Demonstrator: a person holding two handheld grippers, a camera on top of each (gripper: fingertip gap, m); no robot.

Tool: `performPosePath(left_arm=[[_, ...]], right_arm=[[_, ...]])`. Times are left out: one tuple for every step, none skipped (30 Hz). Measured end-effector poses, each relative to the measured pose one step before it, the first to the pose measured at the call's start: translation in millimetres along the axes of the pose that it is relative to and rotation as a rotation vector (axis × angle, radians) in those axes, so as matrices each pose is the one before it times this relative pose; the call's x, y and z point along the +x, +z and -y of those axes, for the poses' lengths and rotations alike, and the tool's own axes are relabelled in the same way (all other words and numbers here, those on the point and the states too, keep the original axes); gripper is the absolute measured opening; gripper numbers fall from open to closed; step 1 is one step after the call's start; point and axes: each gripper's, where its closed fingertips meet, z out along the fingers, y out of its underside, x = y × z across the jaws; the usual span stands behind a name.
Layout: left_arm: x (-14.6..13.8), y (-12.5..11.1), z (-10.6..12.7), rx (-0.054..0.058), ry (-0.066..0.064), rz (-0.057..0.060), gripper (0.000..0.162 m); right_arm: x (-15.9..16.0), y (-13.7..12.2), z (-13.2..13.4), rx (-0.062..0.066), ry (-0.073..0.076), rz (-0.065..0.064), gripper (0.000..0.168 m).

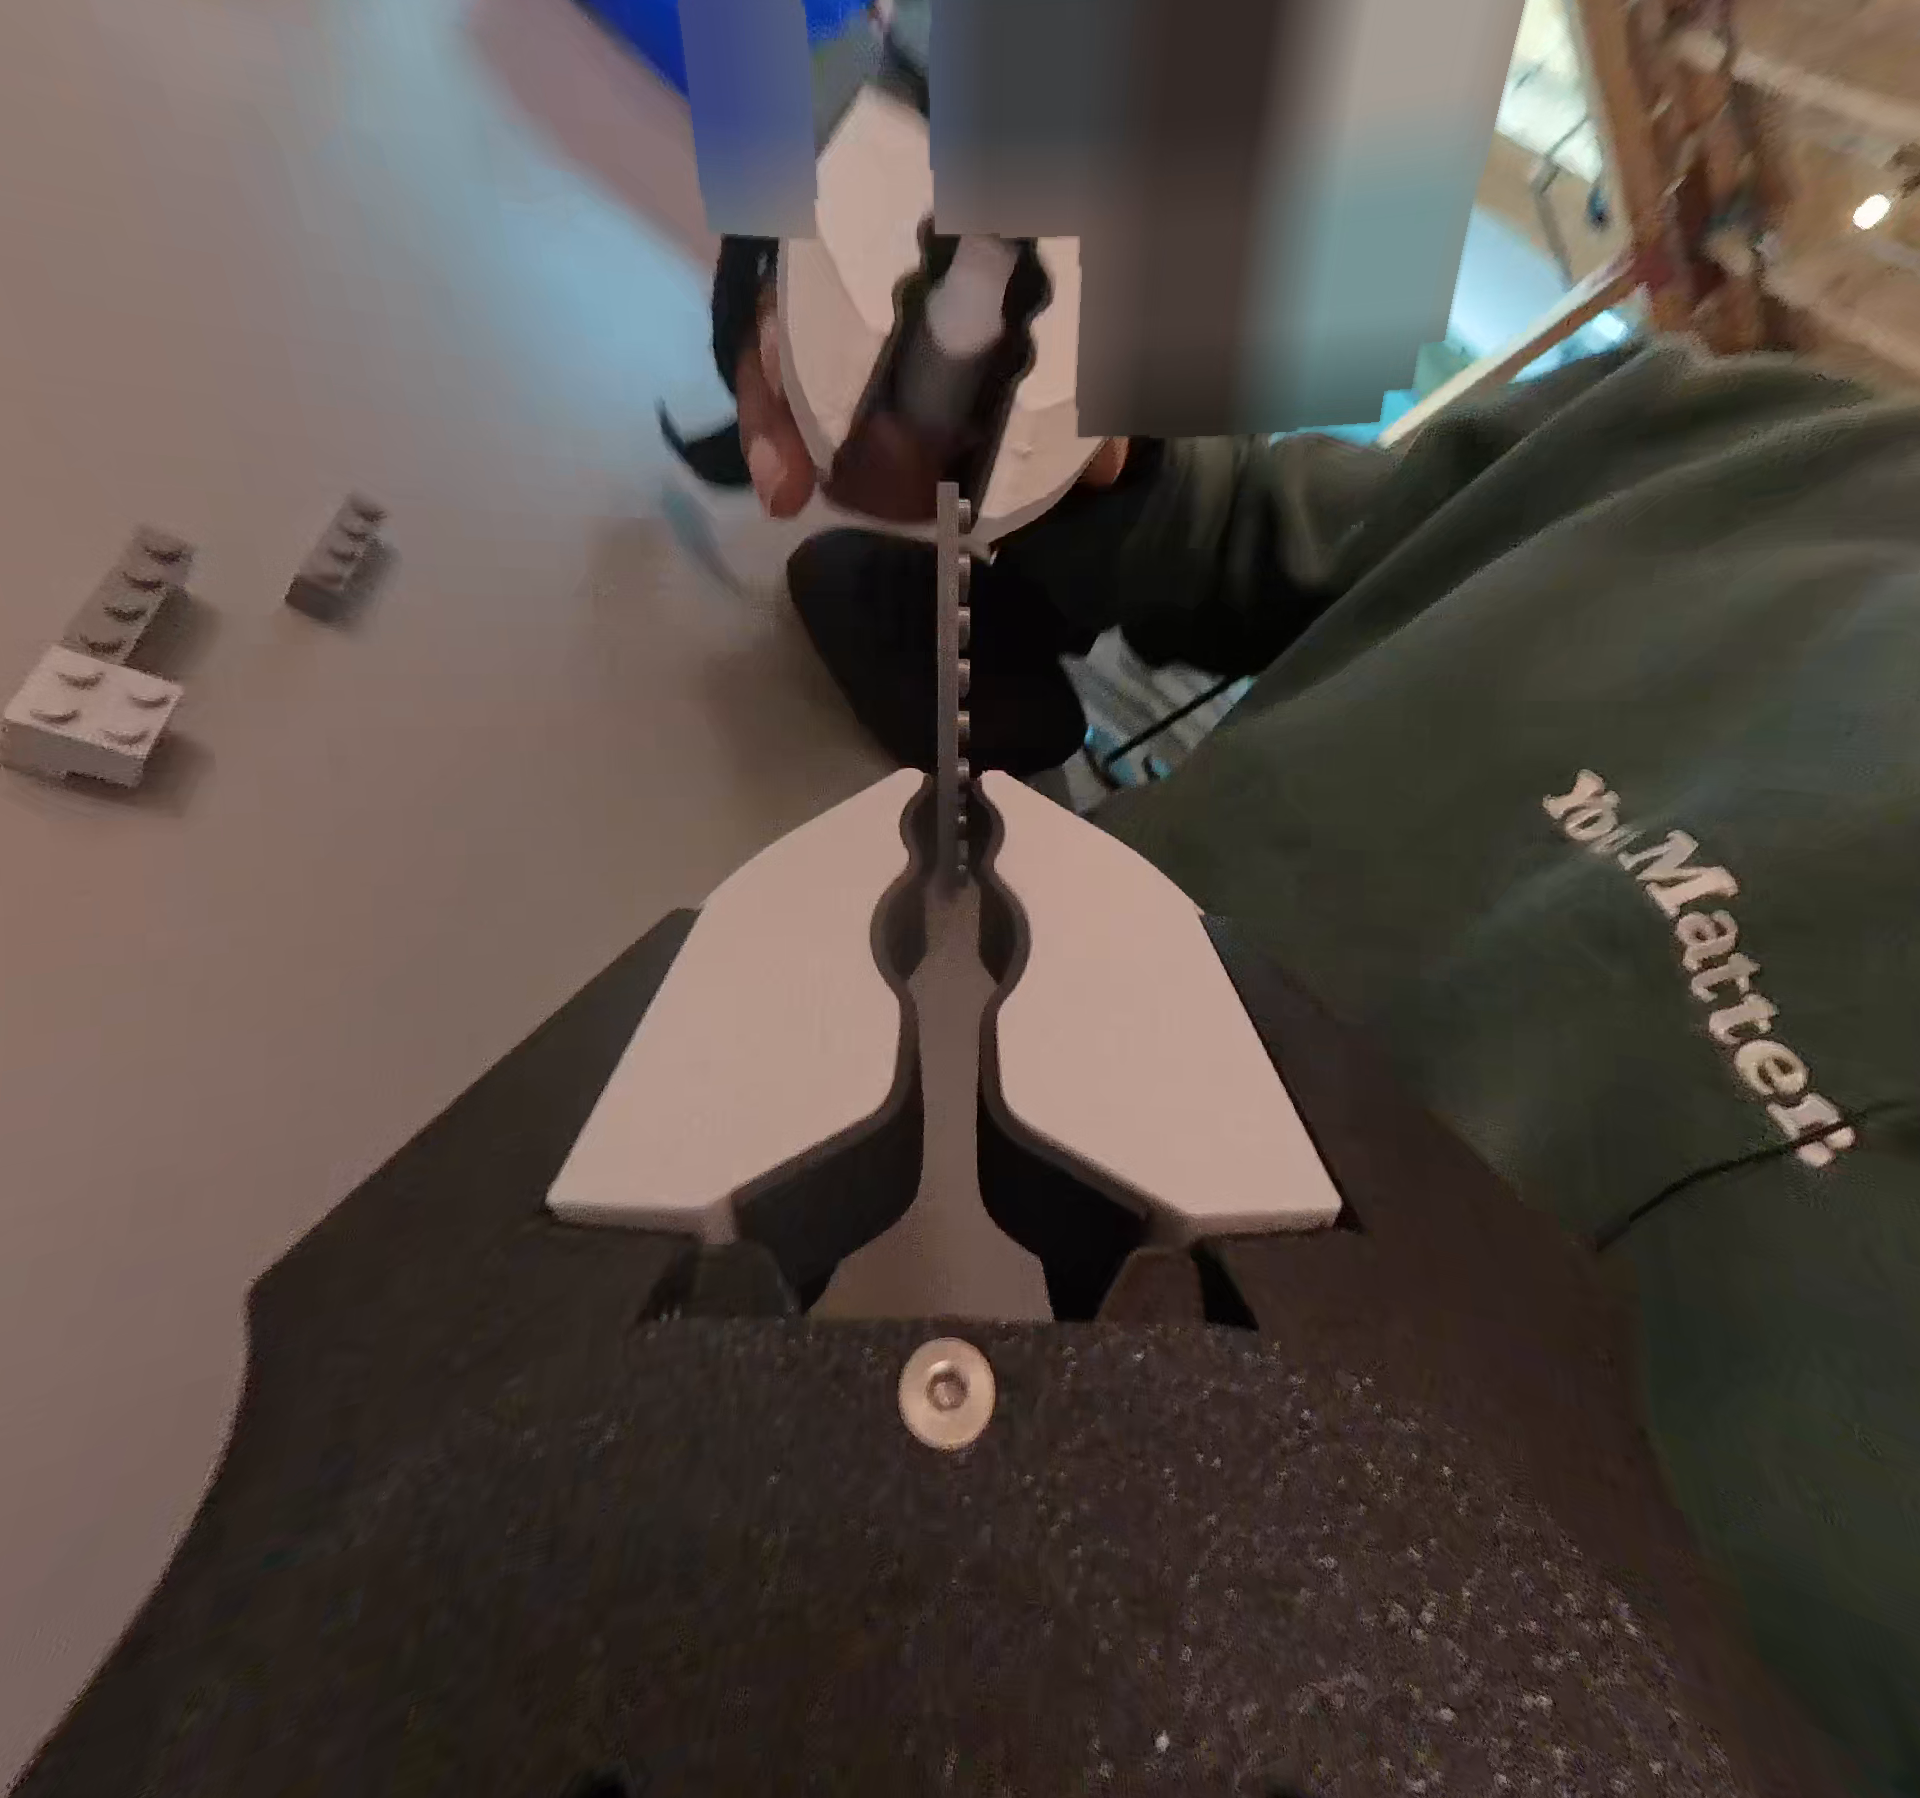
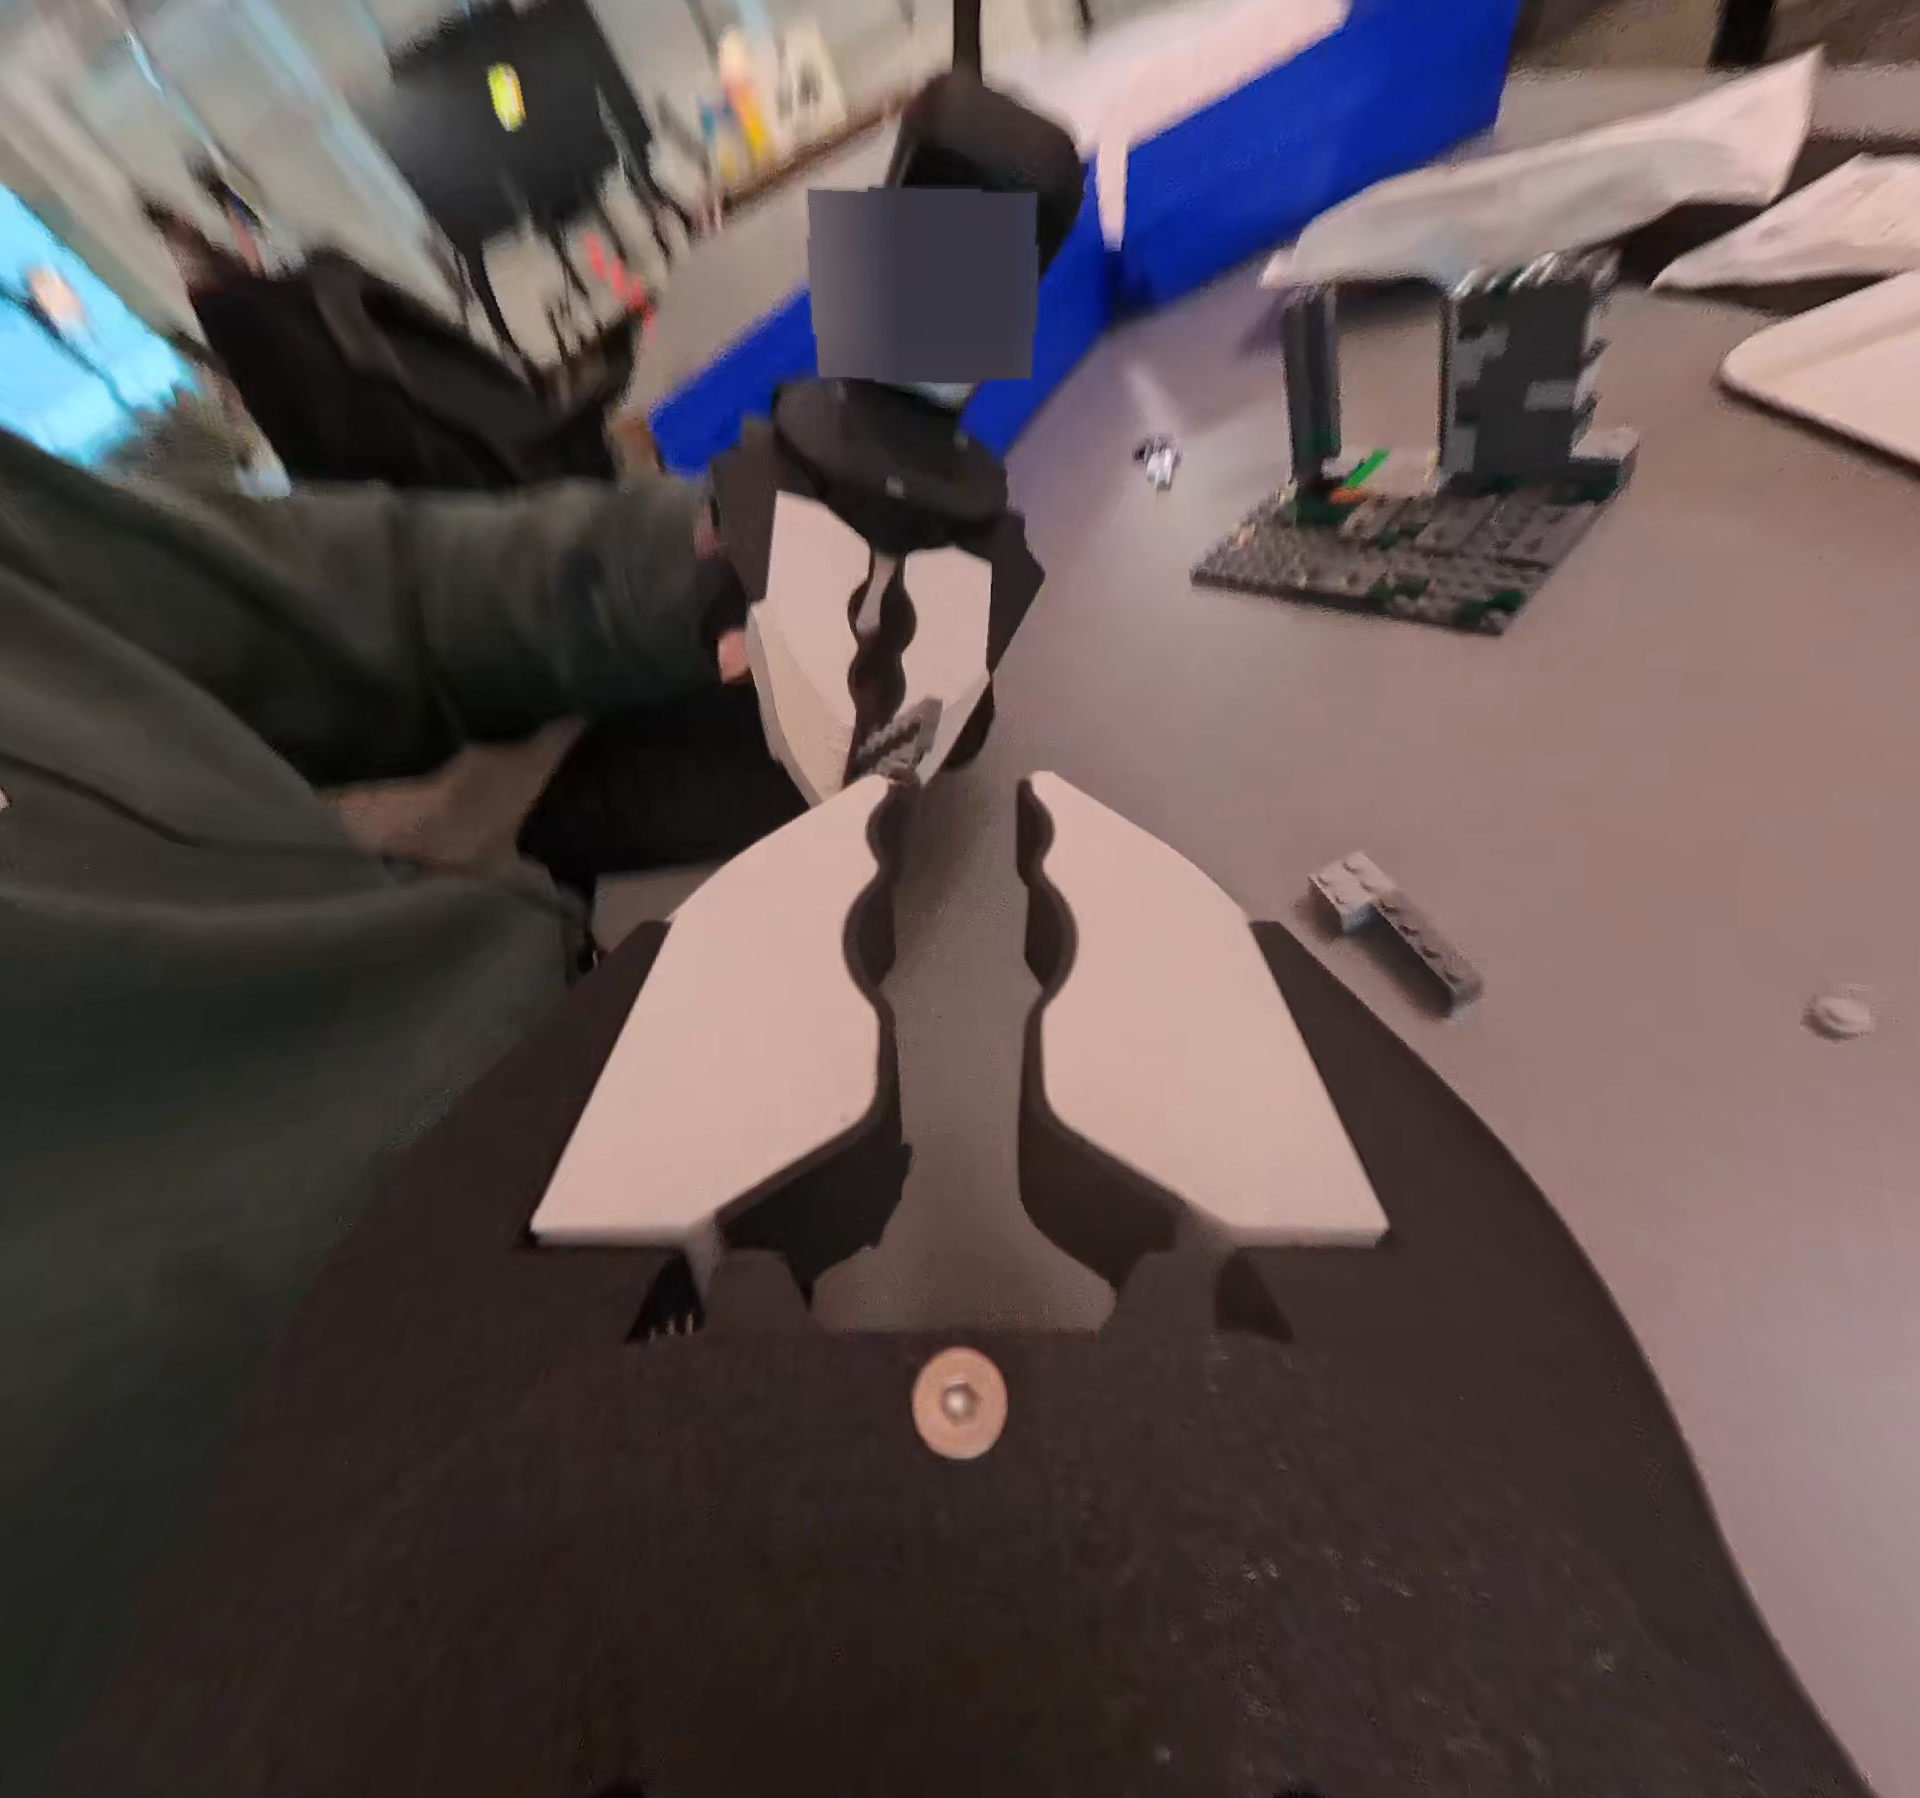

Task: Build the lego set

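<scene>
Grey tabletop [image 2: 1351, 813] behind: left gripper [image 1: 958, 803] clamps a long grey plate [image 1: 954, 668] edge-on, pointing toward the open, empty right gripper [image 2: 956, 792] opposite.

An open office or lab: grey worktable [image 2: 1351, 761], glass partitions [image 2: 156, 13], a seated person [image 2: 343, 366] behind.
</scene>
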Motion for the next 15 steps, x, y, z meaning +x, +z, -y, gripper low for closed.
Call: performPosePath(left_arm=[[-1.53, 2.23, -4.33, -0.0428, 0.0043, 0.0126, 0.004], [0.16, 2.81, -4.36, -0.0444, 0.0028, 0.0009, 0.004], [-0.05, 2.9, -2.46, -0.0313, 0.0073, 0.0034, 0.004], [-0.38, 2.66, -2.18, -0.0292, 0.0068, 0.0076, 0.004], [-1.87, 1.85, -1.88, -0.0246, 0.0061, 0.016, 0.005], [-2.5, 0.39, -2.72, -0.024, 0.013, 0.0197, 0.004], [-1.7, -0.37, -1.02, -0.0026, 0.0196, 0.02, 0.004], [-0.74, -0.79, 1.09, 0.0179, 0.0187, 0.0184, 0.005], [-1.08, -1.35, 1.78, 0.0248, 0.0163, 0.0256, 0.005], [-1.18, -1.74, 2.24, 0.0294, 0.0312, 0.0339, 0.006], [-1.64, -1.9, 2.84, 0.0338, 0.0427, 0.0443, 0.013], [-3.09, -1.53, 2.6, 0.0303, 0.0506, 0.0597, 0.021], [-2.55, -1.4, 2.51, 0.0284, 0.0627, 0.0593, 0.028], [-1.59, -1.3, 2.41, 0.0273, 0.0649, 0.0541, 0.03], [-1.27, -0.87, 2.16, 0.0222, 0.0628, 0.0501, 0.033]], right_arm=[[-1.18, 1.01, -2.97, -0.0747, -0.0209, 0.0221, 0.023], [-2.35, 2.31, -3.77, -0.0682, -0.009, 0.0299, 0.024], [-2.17, 3.15, -4.03, -0.0572, -0.0023, 0.029, 0.025], [-1.32, 3.03, -2.36, -0.0334, -0.0023, 0.0216, 0.023], [-2.58, 2.42, -1.34, -0.0139, -0.0024, 0.0267, 0.015], [-3.27, 1.62, -2.22, -0.013, 0.0076, 0.0302, 0.006], [0.1, 0.76, -2.43, -0.0081, 0.0163, 0.0092, 0.005], [0.25, -0.23, -0.18, 0.0181, 0.0223, 0.0086, 0.005], [0.28, -0.65, 0.83, 0.0333, 0.0402, 0.0118, 0.005], [0.95, -1.03, 1.16, 0.0418, 0.0509, 0.0112, 0.004], [1.47, -1.43, 1.86, 0.0529, 0.0575, 0.0108, 0.004], [2.28, -1.73, 2.0, 0.0574, 0.0644, 0.008, 0.004], [2.71, -1.79, 1.87, 0.0559, 0.0693, 0.0083, 0.004], [3.28, -1.98, 2.63, 0.0596, 0.0694, 0.007, 0.004], [1.98, -1.54, 1.95, 0.0498, 0.0701, 0.0167, 0.004]])
